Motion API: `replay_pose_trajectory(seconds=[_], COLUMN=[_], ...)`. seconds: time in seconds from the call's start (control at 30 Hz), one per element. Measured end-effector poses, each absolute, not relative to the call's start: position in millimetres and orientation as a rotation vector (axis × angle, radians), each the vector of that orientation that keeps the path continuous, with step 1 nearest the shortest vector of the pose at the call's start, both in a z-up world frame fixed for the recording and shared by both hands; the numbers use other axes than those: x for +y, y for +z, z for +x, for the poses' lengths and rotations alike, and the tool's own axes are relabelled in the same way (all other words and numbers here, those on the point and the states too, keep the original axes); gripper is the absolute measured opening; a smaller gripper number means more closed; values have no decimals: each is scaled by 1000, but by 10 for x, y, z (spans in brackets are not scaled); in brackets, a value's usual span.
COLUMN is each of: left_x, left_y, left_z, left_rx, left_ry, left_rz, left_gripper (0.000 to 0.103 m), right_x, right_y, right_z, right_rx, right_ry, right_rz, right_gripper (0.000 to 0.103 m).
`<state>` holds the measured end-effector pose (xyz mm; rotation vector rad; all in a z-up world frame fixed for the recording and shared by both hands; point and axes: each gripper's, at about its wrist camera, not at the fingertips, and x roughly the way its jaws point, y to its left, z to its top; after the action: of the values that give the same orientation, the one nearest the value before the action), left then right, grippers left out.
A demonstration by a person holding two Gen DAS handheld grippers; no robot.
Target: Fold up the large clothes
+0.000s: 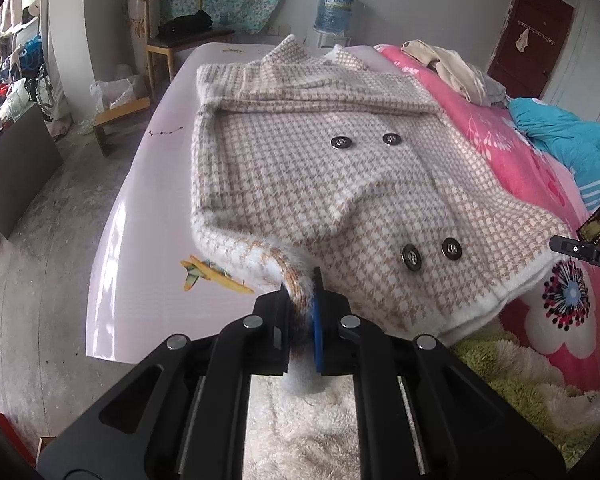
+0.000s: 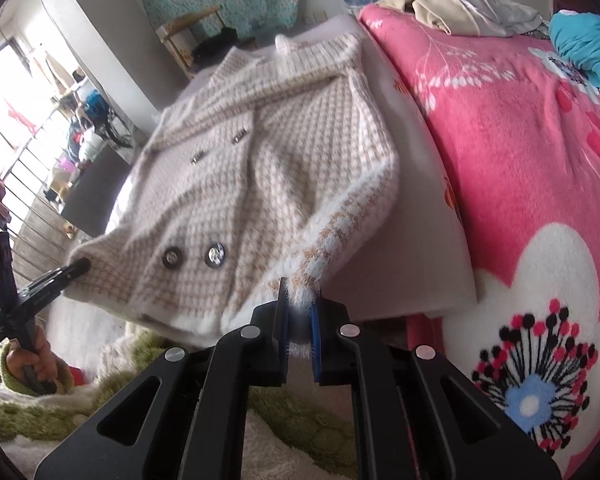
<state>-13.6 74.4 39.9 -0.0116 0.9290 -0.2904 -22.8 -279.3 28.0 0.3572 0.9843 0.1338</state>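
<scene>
A beige and white houndstooth coat (image 1: 340,168) with dark buttons lies front-up on a pale pink mat (image 1: 148,208). Its sleeves are folded in. My left gripper (image 1: 302,284) is shut on the coat's near left hem corner and lifts it a little. My right gripper (image 2: 300,296) is shut on the coat's (image 2: 236,176) near right hem corner, also raised. The left gripper shows in the right wrist view (image 2: 76,268) at the coat's other corner. The right gripper's body shows at the right edge of the left wrist view (image 1: 588,252).
A pink flowered blanket (image 2: 520,152) covers the bed to the right, with a clothes pile (image 1: 452,68) and a blue garment (image 1: 572,136) on it. A wooden chair (image 1: 180,36) and a water jug (image 1: 334,8) stand beyond the mat. Concrete floor (image 1: 52,240) lies left.
</scene>
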Motion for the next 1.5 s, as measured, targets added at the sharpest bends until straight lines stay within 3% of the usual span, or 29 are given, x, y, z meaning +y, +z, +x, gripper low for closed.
replay_pose_trajectory(seconds=[0.7,0.93,1.17,1.33,1.37,1.47,1.5], left_x=[834,919,985,1030,1039,1081,1091], left_y=[694,511,104,-86,-85,-46,-21], left_z=[790,1365,1809,1914,1916,1897,1880], left_rx=[783,828,938,1001,1002,1012,1009], left_ry=[-226,-207,-179,-192,-198,-229,-238], left_rz=[-11,-50,-91,-137,-144,-165,-168], left_gripper=[8,8,11,14,15,25,29], right_x=[-2892,-2960,-3045,-3097,-3103,-3100,-3099], right_y=[530,435,-10,-299,-308,-241,-203], right_z=[824,1398,1930,2104,2106,2067,2053], right_rx=[798,787,856,902,898,862,847], right_ry=[158,137,97,120,127,125,126], right_rz=[379,392,429,493,499,469,458], right_gripper=[9,9,10,19,24,51,53])
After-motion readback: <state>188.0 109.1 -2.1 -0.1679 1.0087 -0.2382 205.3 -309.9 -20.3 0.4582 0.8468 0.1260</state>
